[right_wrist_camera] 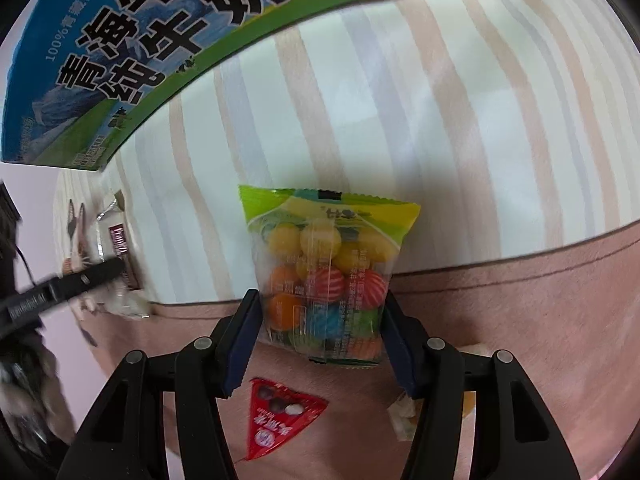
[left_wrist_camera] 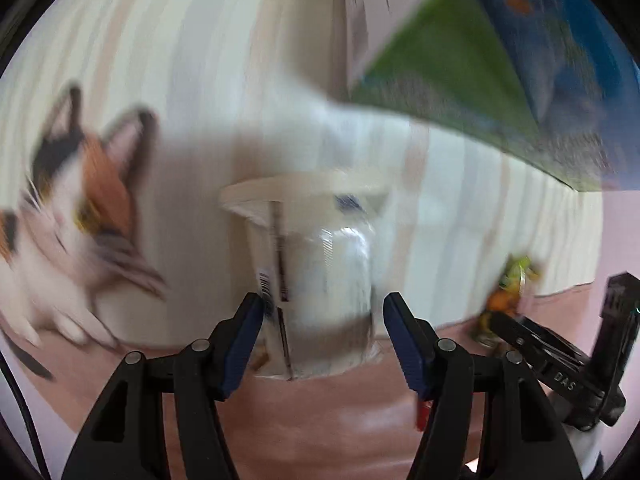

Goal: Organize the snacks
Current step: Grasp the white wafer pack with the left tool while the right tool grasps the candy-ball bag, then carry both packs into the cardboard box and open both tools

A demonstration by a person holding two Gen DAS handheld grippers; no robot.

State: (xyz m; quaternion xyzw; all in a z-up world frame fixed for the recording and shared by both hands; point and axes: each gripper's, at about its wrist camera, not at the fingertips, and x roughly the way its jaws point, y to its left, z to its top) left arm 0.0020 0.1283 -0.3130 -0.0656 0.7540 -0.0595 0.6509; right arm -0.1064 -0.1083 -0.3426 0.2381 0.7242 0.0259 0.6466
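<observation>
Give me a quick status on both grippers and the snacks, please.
Right gripper clamped on candy-ball bag. Left gripper straddling clear snack packet, right pad apart. Milk carton ahead; cat close by.

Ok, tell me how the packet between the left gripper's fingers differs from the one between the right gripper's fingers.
The candy bag is green-topped and packed with bright balls: yellow, orange, red-striped, blue. The clear packet looks pale and whitish, with only a barcode strip.
The candy bag shows sharply; the clear packet is blurred.
The right gripper presses both sides of the candy bag; the left gripper has a gap beside the clear packet.
Both are see-through pouches over the striped cloth.
</observation>
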